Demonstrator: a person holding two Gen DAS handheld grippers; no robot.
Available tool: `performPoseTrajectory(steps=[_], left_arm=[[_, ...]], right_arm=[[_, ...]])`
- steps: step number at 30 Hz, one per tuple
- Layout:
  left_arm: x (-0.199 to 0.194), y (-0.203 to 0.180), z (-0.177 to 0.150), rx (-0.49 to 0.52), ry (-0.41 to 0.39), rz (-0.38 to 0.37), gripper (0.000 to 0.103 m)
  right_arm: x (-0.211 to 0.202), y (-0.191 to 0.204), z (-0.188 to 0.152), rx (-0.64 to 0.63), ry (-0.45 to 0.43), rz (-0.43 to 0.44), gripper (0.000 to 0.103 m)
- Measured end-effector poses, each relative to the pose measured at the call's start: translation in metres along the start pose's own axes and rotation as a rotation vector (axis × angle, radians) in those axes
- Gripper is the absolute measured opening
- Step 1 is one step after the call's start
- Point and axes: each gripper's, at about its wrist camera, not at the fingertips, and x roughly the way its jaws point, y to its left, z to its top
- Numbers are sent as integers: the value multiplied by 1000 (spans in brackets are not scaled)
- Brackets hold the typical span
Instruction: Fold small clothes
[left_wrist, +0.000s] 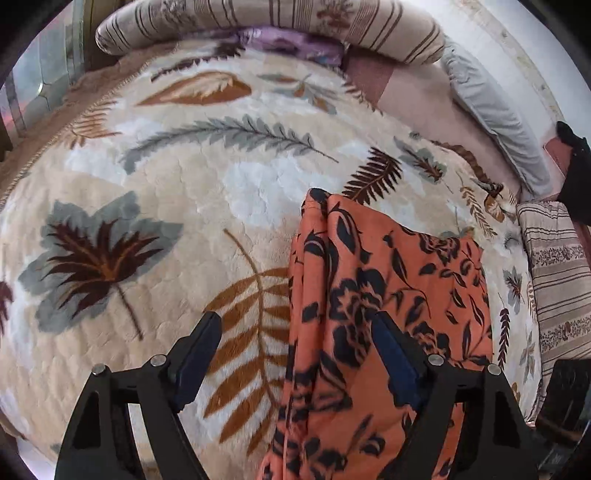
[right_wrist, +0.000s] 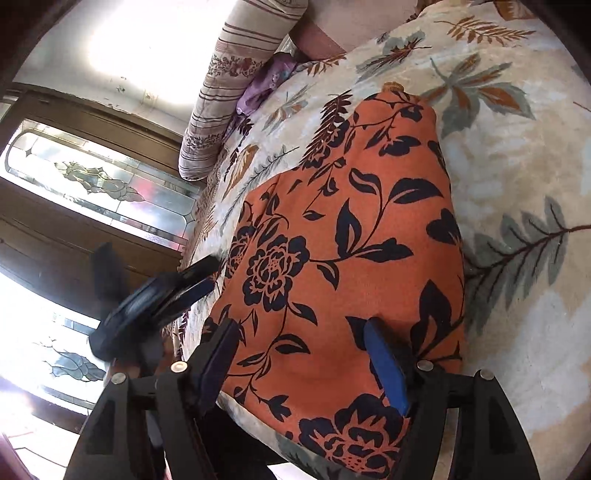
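A: Bed w/ leaf-print blanket (left_wrist: 177, 192) is seen; where's the garment?

B: Orange floral garment (right_wrist: 343, 236) is laid flat on blanket, near its edge, already narrowed to a long panel. One fold is judged done.

A: Grippers?

B: Left gripper (left_wrist: 295, 354) is held wide; cloth is overlapped by one finger, not pinched. Right gripper (right_wrist: 301, 354) is spread wide above cloth, nothing gripped. Contact can't be told for sure, view's warped.

A: Next?

B: An end prob. must be pinched and carried over for a cross fold.

A cream plush blanket (left_wrist: 177, 192) with brown and grey leaves covers the bed, striped beige bolsters (left_wrist: 280, 22) line its far edge, grey pillow (left_wrist: 491, 118) alongside
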Motion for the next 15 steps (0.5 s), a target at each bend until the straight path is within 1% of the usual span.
performPoseTrajectory(steps=[1, 2, 4, 6, 7, 9, 11, 14, 15], left_arm=[[12, 2, 9, -8, 31, 0, 68], [21, 1, 18, -8, 54, -17, 66], [32, -1, 32, -6, 70, -79, 43], [40, -4, 43, -4, 69, -49, 43], [45, -4, 46, -10, 63, -34, 44], [46, -4, 45, -30, 62, -22, 46], [34, -11, 42, -8, 24, 3, 46], [5, -21, 31, 50, -41, 52, 50], [-9, -24, 24, 69, -70, 61, 57]], right_arm=[[-3, 0, -3, -5, -3, 2, 74], [-2, 0, -4, -6, -6, 8, 74], [-3, -2, -5, -4, -9, 16, 74], [-2, -3, -6, -9, -11, 19, 74], [-1, -2, -6, -12, -10, 20, 74], [-4, -4, -9, -17, -13, 21, 74], [-6, -4, -10, -20, -15, 21, 74], [-11, -6, -12, -7, -20, 29, 74], [-12, -6, -12, -5, -18, 29, 74]])
